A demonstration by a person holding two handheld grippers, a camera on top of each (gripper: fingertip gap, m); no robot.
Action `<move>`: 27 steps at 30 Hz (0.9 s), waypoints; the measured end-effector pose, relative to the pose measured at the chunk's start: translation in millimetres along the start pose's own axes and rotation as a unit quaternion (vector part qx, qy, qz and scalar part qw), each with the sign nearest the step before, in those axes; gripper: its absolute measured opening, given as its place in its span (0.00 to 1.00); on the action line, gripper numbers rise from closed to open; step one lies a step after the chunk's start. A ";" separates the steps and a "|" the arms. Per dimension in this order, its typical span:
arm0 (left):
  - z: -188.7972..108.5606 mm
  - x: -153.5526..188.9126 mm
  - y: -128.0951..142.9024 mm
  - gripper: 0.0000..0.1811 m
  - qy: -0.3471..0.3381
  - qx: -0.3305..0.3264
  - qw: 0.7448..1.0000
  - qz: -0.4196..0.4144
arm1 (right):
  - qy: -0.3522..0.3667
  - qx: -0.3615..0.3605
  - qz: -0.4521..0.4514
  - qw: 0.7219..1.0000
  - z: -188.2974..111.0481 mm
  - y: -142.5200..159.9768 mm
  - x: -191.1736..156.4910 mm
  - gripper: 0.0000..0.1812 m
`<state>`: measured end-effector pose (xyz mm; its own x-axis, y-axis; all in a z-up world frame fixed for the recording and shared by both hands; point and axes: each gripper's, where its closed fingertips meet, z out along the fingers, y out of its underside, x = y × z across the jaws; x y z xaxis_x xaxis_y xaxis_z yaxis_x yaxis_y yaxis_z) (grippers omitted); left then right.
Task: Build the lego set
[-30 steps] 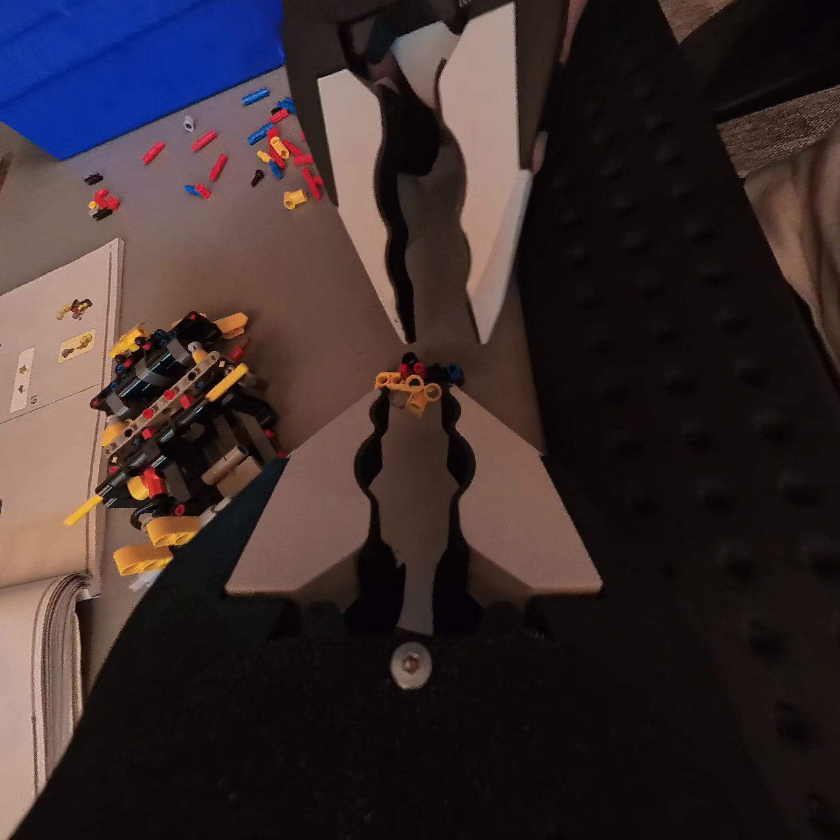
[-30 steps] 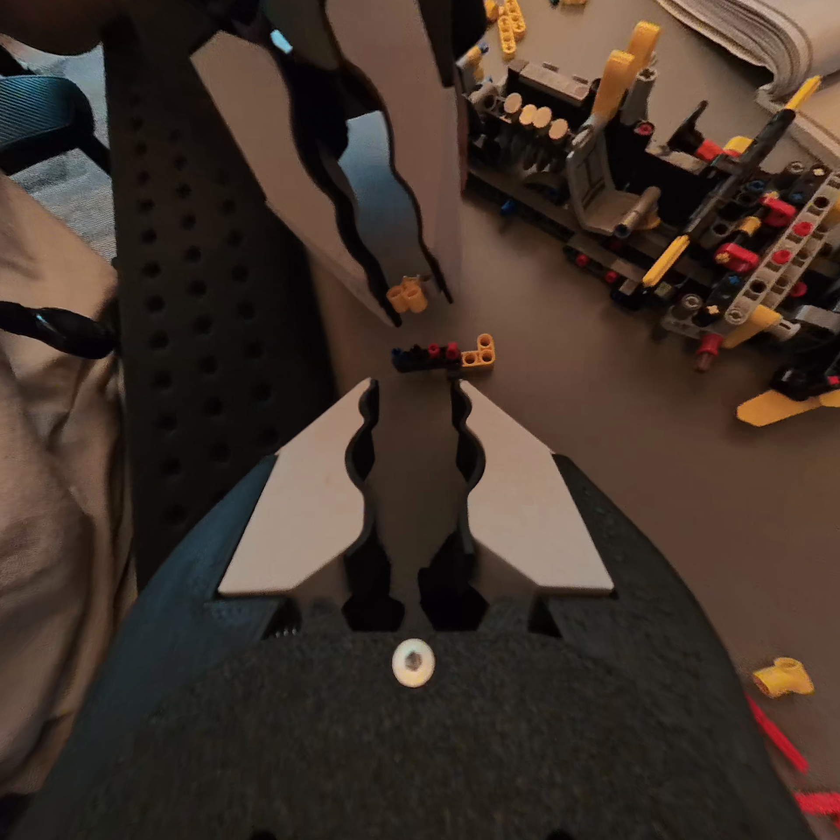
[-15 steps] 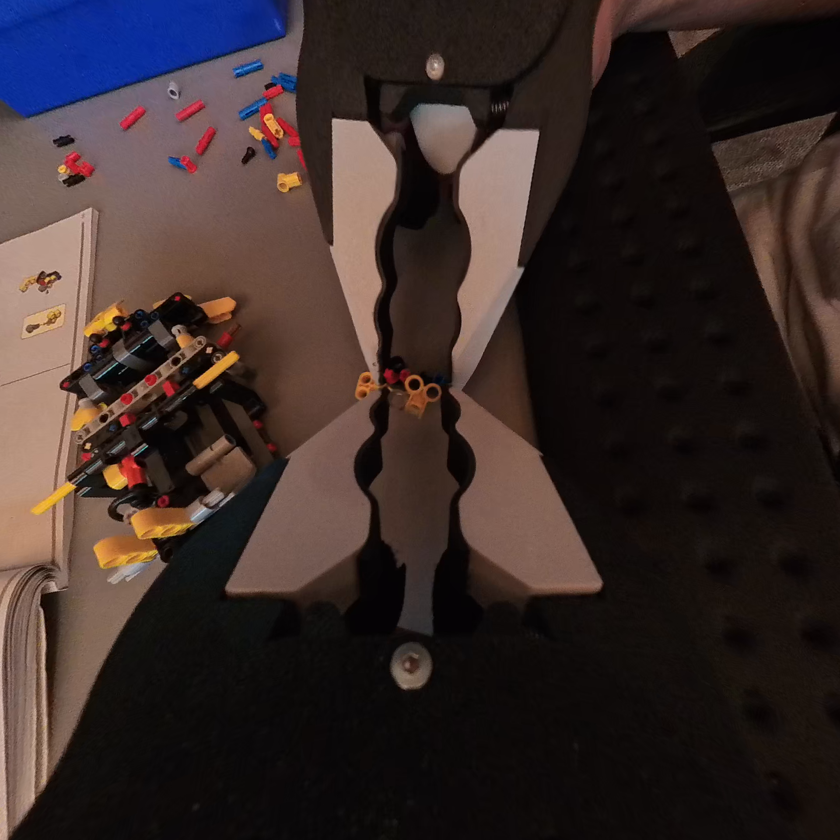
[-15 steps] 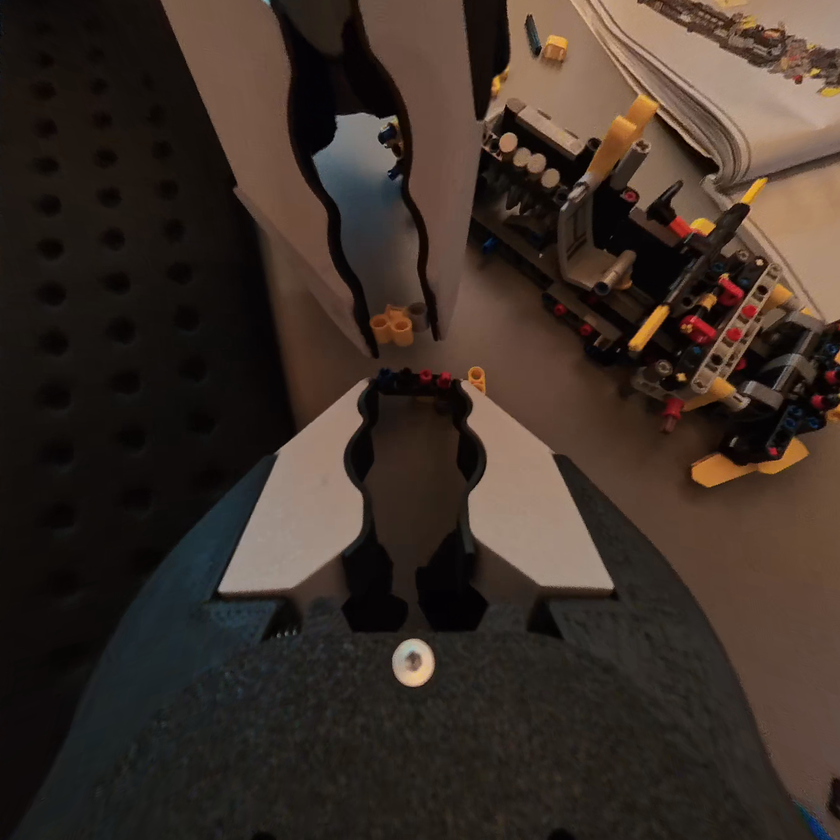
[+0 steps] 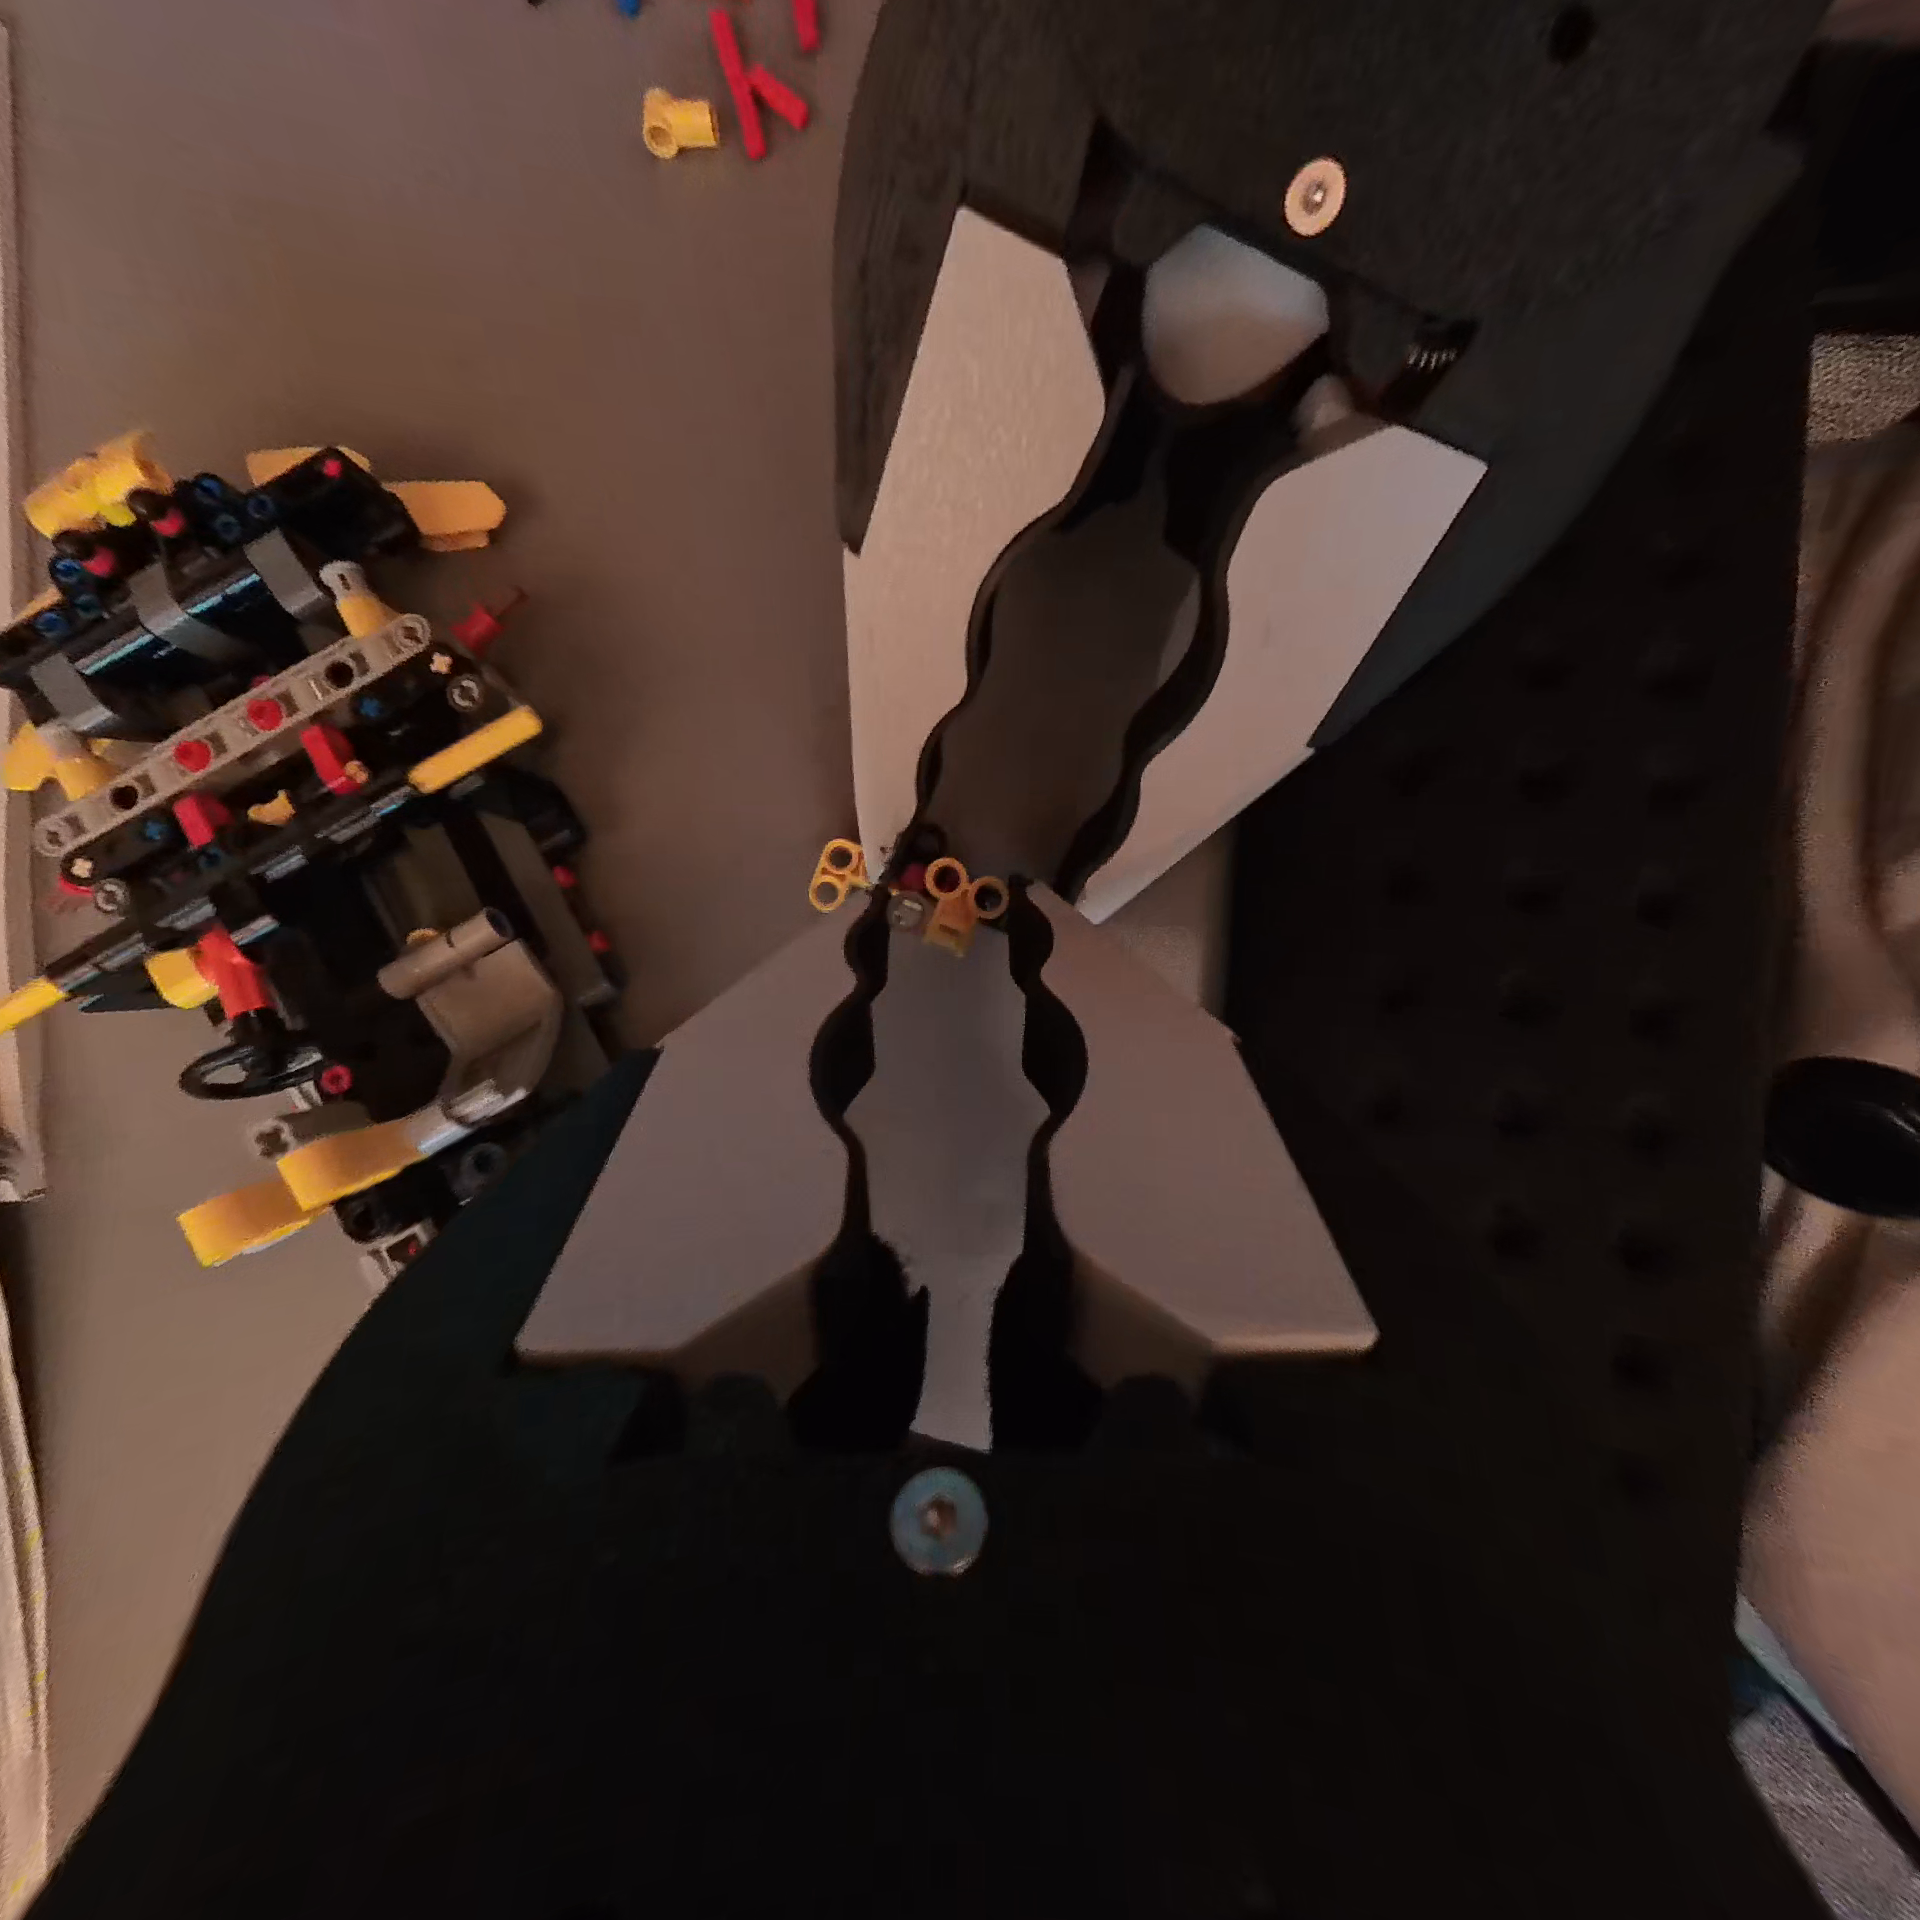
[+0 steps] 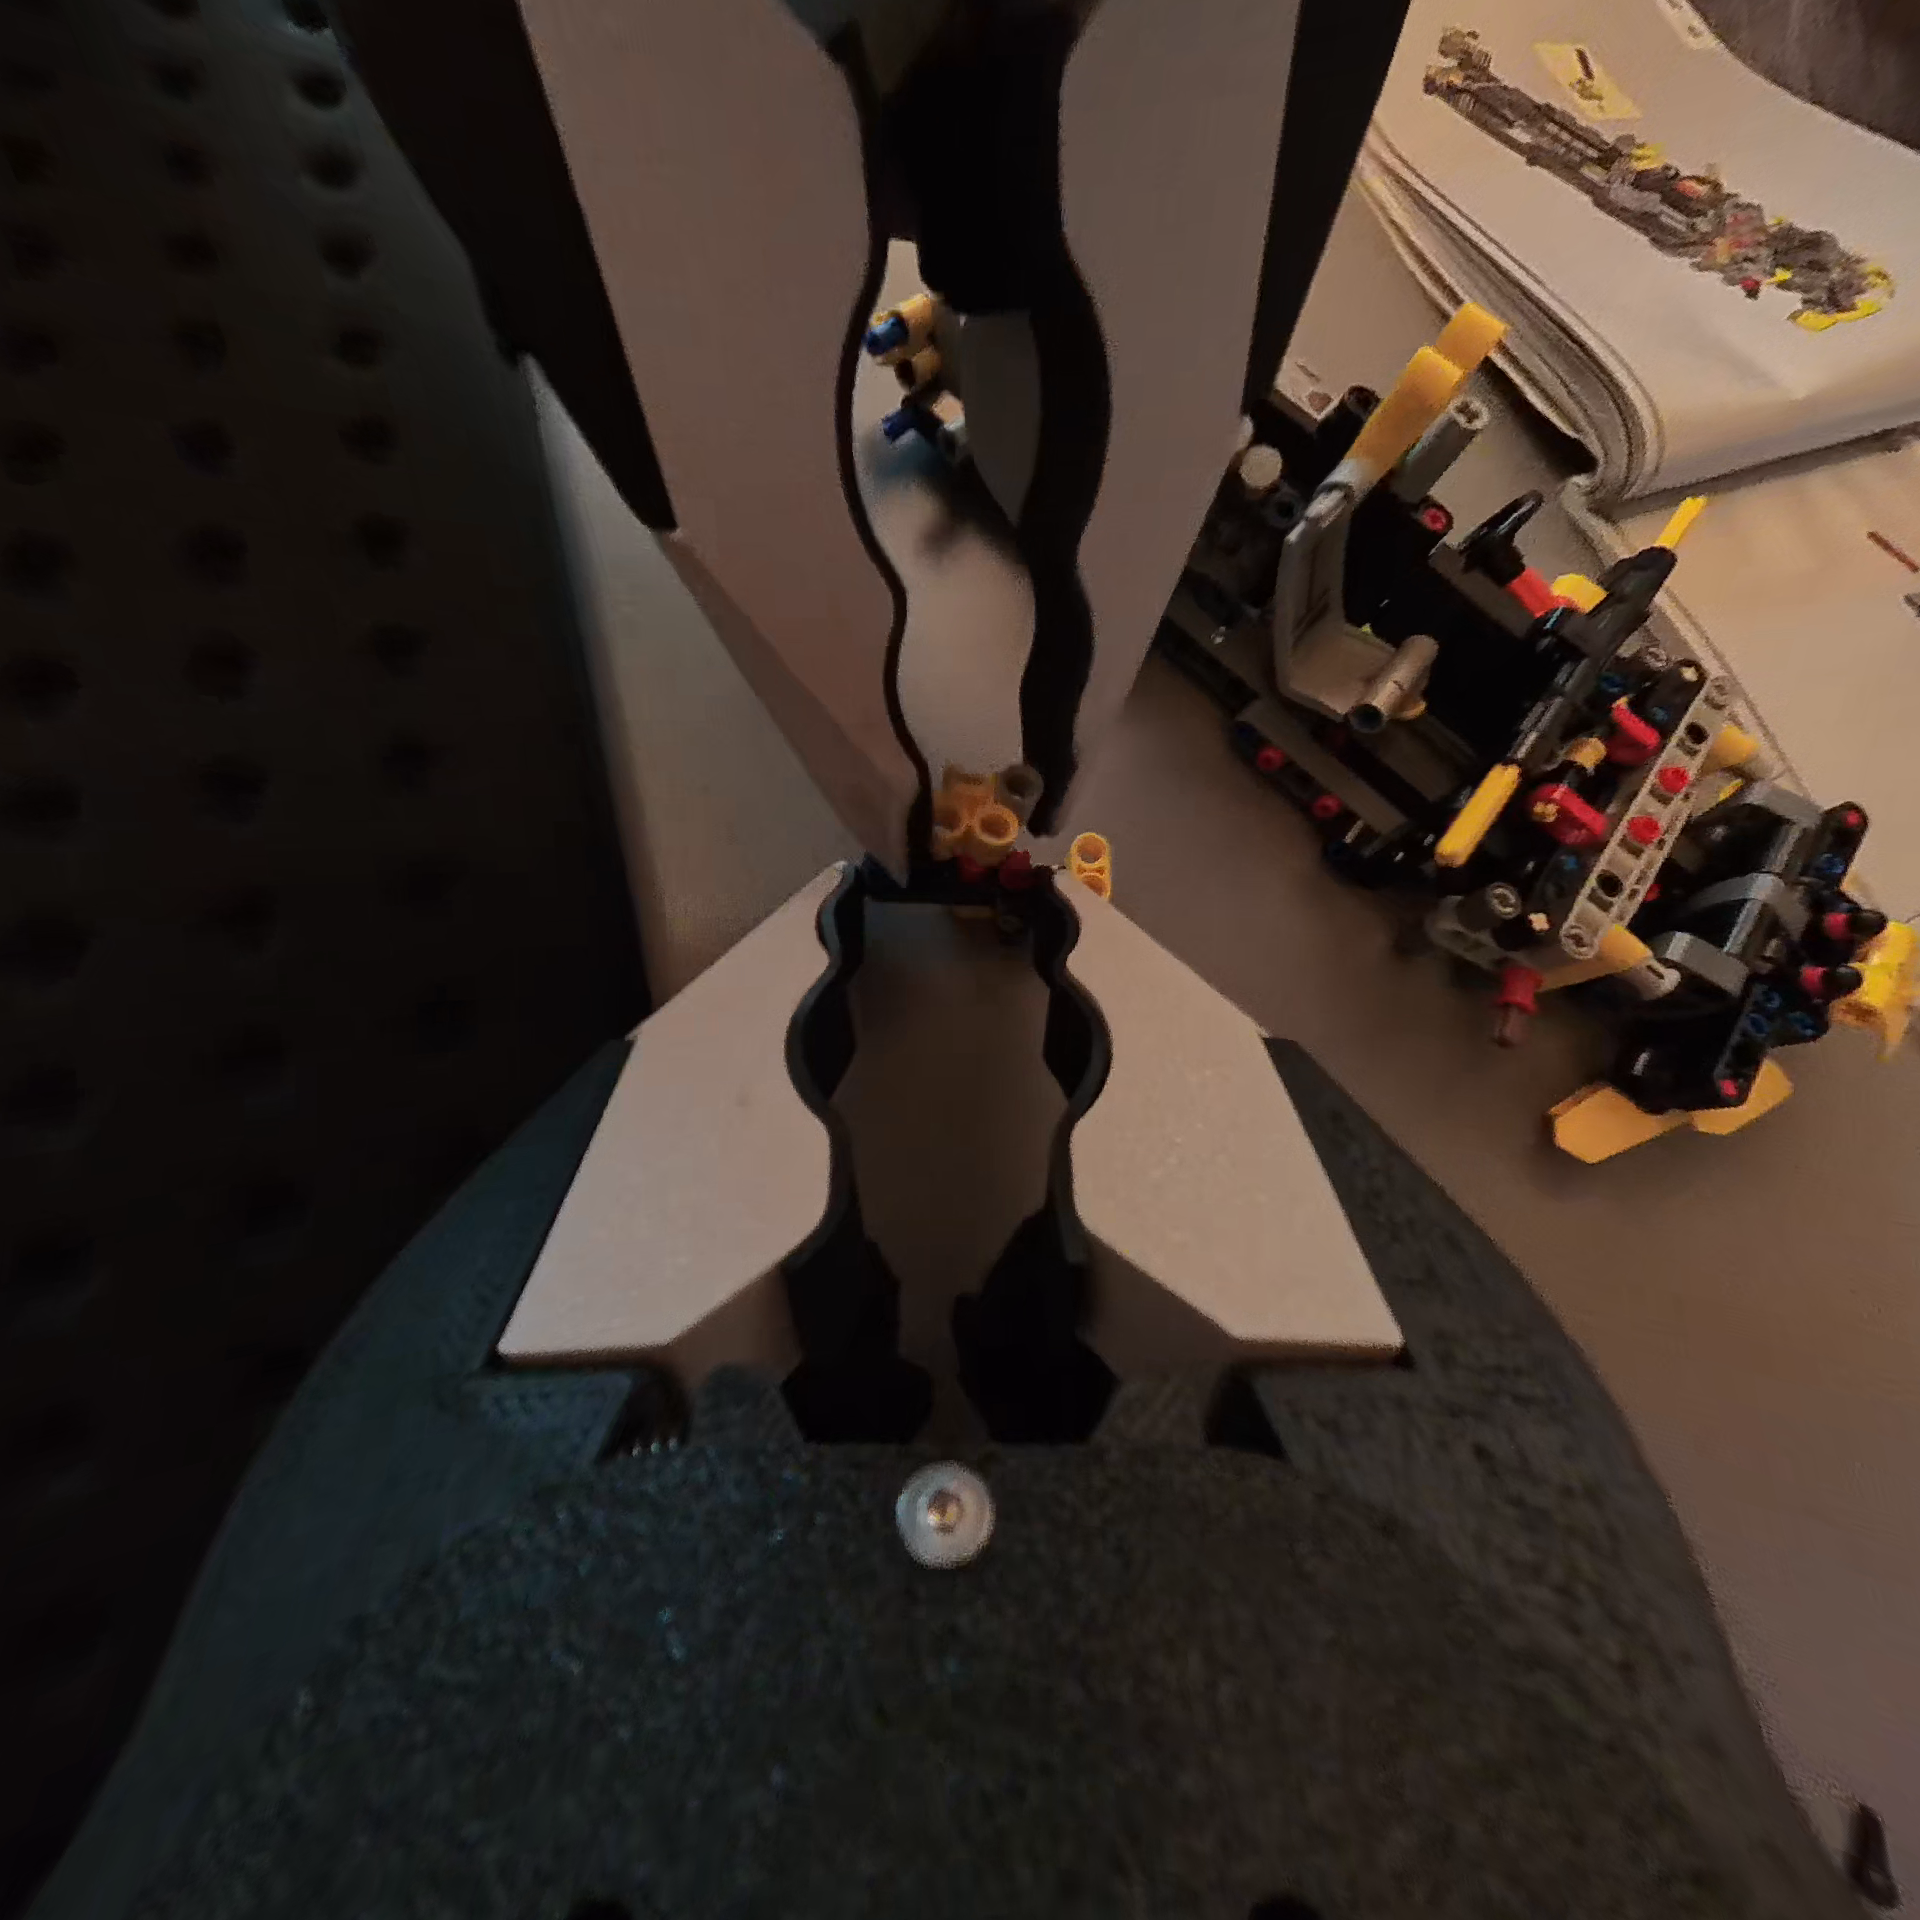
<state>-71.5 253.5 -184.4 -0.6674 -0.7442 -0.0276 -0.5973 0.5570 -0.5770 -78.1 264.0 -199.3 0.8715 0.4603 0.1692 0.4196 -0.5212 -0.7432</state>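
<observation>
Dim, warm light falls on a grey-brown tabletop [image 5: 644,436] that carries all the lego things. Above it the two grippers meet tip to tip. The left gripper [image 5: 940,920] has its fingers clenched on a small yellow connector piece [image 5: 961,902] with round holes and a grey pin; in the right wrist view this same piece [image 6: 982,816] sits at the tips of the far gripper. The right gripper [image 6: 961,883] is grasping a short black beam [image 6: 997,878] that has red pins on it and a yellow angled connector [image 6: 1091,860] at its end. In the left wrist view this yellow end [image 5: 836,875] sticks out just beside the fingertips. The yellow connector piece and the black beam touch each other, but I cannot tell if they are already joined.

Towards the left edge of the tabletop, as the left wrist view shows it, stands the half-built model [image 5: 281,831], black and grey with yellow panels, red pins and a small black steering wheel. The right wrist view has the same model [image 6: 1558,790] on its right side, and behind it lies an open instruction booklet [image 6: 1662,260] with thick pages. Some loose red pins [image 5: 758,73] and one yellow connector [image 5: 675,123] lie near the far edge of the tabletop. A dark perforated panel [image 5: 1507,1039] runs along the near side of the tabletop, next to pale cloth [image 5: 1849,727].
</observation>
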 end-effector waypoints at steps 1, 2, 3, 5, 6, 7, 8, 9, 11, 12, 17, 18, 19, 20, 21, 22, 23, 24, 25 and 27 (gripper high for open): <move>1.2 0.0 0.0 0.13 0.003 -0.005 1.000 -0.005 | -0.006 0.002 0.008 1.000 -0.1 0.0 0.0 0.18; 2.3 0.4 0.3 0.13 0.006 -0.010 1.000 -0.008 | -0.010 0.004 0.013 1.000 -0.2 -0.1 -0.3 0.18; 3.4 1.4 0.8 0.13 0.009 -0.016 1.000 -0.007 | -0.011 0.004 0.014 1.000 -0.2 0.2 -0.4 0.18; 5.2 1.3 1.7 0.13 0.006 -0.029 1.000 -0.008 | -0.005 -0.003 0.008 1.000 1.0 2.8 0.4 0.18; 4.9 1.3 2.2 0.13 0.009 -0.036 0.999 -0.014 | 0.000 -0.005 0.004 1.000 1.1 3.2 1.0 0.17; 4.7 1.3 2.8 0.13 0.012 -0.043 0.999 -0.017 | 0.005 -0.005 -0.001 1.000 1.1 3.6 1.5 0.17; 4.8 0.6 3.2 0.13 0.012 -0.048 0.999 -0.018 | 0.008 -0.004 -0.005 1.000 1.0 3.7 1.8 0.16; 5.1 0.7 3.2 0.13 0.014 -0.050 0.998 -0.018 | 0.009 -0.003 -0.007 1.000 0.8 3.7 1.7 0.16; 5.0 0.4 3.5 0.13 0.016 -0.058 0.998 -0.013 | 0.005 0.001 -0.006 1.000 0.1 3.6 0.6 0.17; 5.0 0.2 3.7 0.13 0.016 -0.062 0.998 -0.009 | -0.001 0.002 -0.004 1.000 -0.9 3.4 -0.7 0.19; 4.5 2.3 4.4 0.13 0.028 -0.063 0.998 0.016 | -0.012 0.052 0.014 0.998 -20.8 -4.3 2.5 0.19; 4.5 2.2 4.3 0.13 0.030 -0.061 0.998 0.018 | -0.016 0.072 0.013 0.997 -24.9 -10.5 0.9 0.17; 4.6 2.0 4.2 0.13 0.032 -0.059 0.998 0.018 | -0.014 0.077 0.006 0.997 -26.0 -12.5 0.1 0.17; 4.7 2.2 4.1 0.13 0.035 -0.058 0.997 0.020 | -0.013 0.071 -0.005 0.997 -24.1 -11.2 -1.8 0.17; 4.7 2.2 4.2 0.13 0.038 -0.058 0.997 0.022 | -0.010 0.062 -0.016 0.998 -21.6 -10.0 -3.4 0.18; 4.2 2.5 4.7 0.13 0.042 -0.059 0.997 0.027 | 0.000 0.057 -0.027 0.998 -20.1 -10.3 -2.9 0.19; 3.2 1.7 6.3 0.13 0.043 -0.064 0.996 0.036 | 0.011 0.060 -0.040 0.997 -19.9 -12.3 -2.3 0.18; 1.6 -0.7 8.2 0.13 0.040 -0.070 0.996 0.049 | 0.019 0.065 -0.050 0.996 -20.6 -13.9 -2.2 0.17; -0.4 -2.3 10.0 0.13 0.038 -0.076 0.994 0.065 | 0.023 0.069 -0.057 0.996 -21.5 -14.7 -2.9 0.16; -4.6 -2.9 9.6 0.13 0.040 -0.073 0.992 0.098 | 0.028 0.088 -0.056 0.994 -25.9 -19.8 -2.0 0.14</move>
<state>-77.4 262.6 -186.2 -0.8063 -0.5885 -0.0593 -0.5072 0.7396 -0.4424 -81.5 254.8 -168.1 0.8365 0.4653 0.2895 0.4683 -0.3326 -0.8186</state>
